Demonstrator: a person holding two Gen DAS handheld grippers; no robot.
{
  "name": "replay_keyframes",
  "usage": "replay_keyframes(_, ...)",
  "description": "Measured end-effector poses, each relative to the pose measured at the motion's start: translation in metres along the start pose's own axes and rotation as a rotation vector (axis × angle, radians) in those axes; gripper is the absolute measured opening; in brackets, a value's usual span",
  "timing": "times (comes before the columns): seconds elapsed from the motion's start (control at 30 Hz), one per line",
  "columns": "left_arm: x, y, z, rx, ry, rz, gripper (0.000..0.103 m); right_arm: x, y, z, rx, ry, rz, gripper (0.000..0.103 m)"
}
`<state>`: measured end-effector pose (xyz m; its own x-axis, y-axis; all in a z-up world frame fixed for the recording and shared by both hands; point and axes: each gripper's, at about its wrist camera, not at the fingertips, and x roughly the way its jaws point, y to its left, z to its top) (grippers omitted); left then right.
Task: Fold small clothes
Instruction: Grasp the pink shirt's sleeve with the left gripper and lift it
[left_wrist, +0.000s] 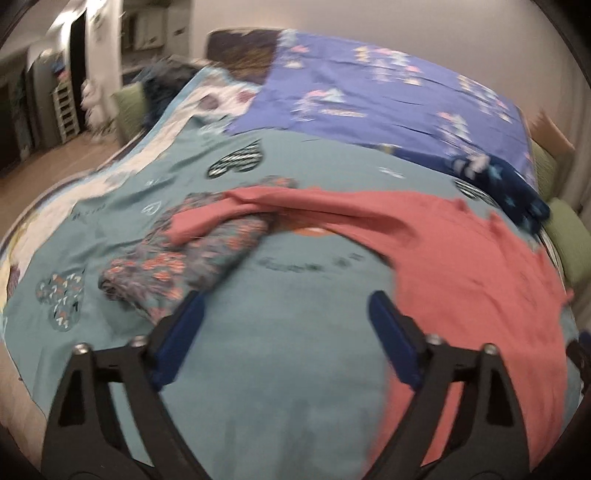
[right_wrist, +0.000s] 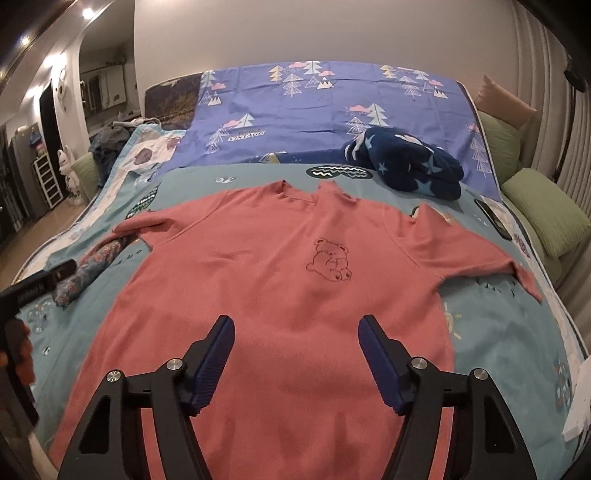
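Right wrist view: pink T-shirt (right_wrist: 280, 280) lies flat, face up on the bed's teal quilt (right_wrist: 480, 332), collar away, hem nearest, long axis running straight ahead. Right tool (right_wrist: 296, 325) hangs over the lower middle of the shirt, jaws apart, nothing between them. Left tool (left_wrist: 286, 301) (blurred view) also stands apart and empty over bare quilt, shirt off to its right, floral garment (left_wrist: 184, 254) just left. The right hand is nearer the hem.

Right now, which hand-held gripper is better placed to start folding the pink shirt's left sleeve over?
Left. The left hand-held gripper is open over bare bedspread beside the pink shirt, on that sleeve's side. The right hand-held gripper sits open over the shirt's middle.
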<state>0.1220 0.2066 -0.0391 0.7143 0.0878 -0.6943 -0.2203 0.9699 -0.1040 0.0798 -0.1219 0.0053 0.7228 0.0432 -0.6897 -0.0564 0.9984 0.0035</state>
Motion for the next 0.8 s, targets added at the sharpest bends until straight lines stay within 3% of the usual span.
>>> replay_keyframes(0.33, 0.092, 0.062, 0.04, -0.182, 0.138, 0.015, 0.046, 0.043, 0.009, 0.016, -0.003, 0.064, -0.006, 0.071)
replay_keyframes(0.57, 0.132, 0.103, 0.047, -0.263, 0.175, 0.082, 0.046, 0.068, 0.012, 0.019, -0.025, 0.105, -0.007, 0.071)
replay_keyframes(0.7, 0.156, 0.129, 0.047, -0.413, 0.24, 0.031, 0.063, 0.081, 0.017, 0.02, -0.024, 0.132, 0.008, 0.071)
replay_keyframes(0.8, 0.168, 0.144, 0.049, -0.551, 0.256, -0.047, 0.066, 0.086, 0.021, 0.02, -0.036, 0.14, 0.022, 0.071)
